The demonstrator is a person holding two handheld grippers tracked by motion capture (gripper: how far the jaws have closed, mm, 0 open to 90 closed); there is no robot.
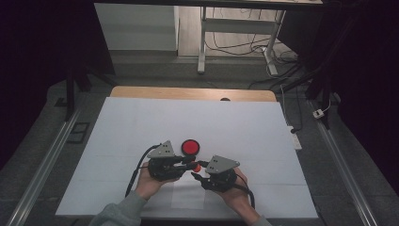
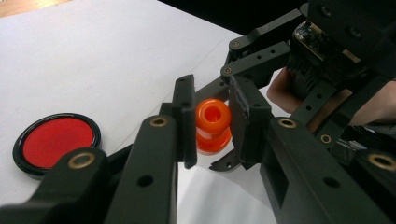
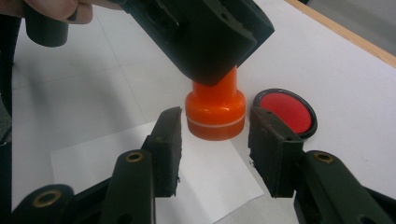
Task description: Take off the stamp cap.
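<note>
An orange stamp (image 1: 196, 167) hangs a little above the table between both hands. My left gripper (image 1: 190, 163) is shut on its narrow upper handle (image 2: 213, 112); in the left gripper view both pads press on the orange neck. In the right gripper view, the stamp's wide base (image 3: 215, 116) sits between the jaws of my right gripper (image 3: 215, 137), with a small gap on each side. A round red ink pad (image 1: 190, 147) in a black case lies on the table just beyond the stamp.
A white mat (image 1: 188, 117) covers the table, with a wooden edge (image 1: 193, 92) at the far side. A small white sheet of paper (image 3: 140, 172) lies under the stamp near the front edge. Desk legs and cables stand on the floor beyond.
</note>
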